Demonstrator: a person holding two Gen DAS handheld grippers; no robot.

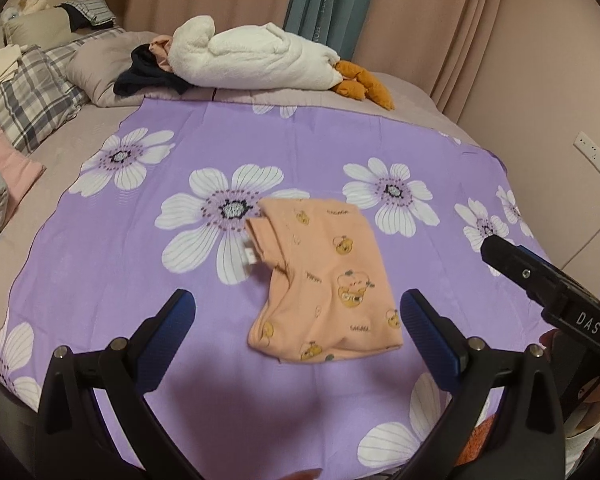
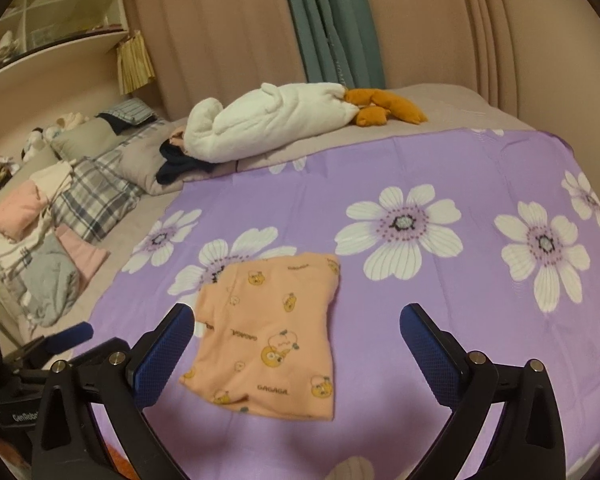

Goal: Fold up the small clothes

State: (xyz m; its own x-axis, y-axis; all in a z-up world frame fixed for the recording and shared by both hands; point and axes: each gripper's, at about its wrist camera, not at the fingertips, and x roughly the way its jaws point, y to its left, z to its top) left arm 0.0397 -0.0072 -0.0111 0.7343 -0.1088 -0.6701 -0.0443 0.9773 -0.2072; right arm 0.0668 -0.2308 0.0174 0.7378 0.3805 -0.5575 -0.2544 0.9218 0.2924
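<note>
Folded peach garment (image 1: 324,280) flat on purple floral sheet (image 1: 300,152), left tool (image 1: 296,320) wide open above, empty

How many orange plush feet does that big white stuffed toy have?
2 show. Both orange feet stick out of the white stuffed toy at its curtain end, one lying nearer the purple sheet. None looks hidden.

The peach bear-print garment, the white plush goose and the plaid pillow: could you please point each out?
Peach bear-print garment (image 2: 268,332): right wrist view, middle of the folded cloth.
White plush goose (image 1: 260,58): left wrist view, on its body.
Plaid pillow (image 1: 32,96): left wrist view, pillow's centre.
</note>
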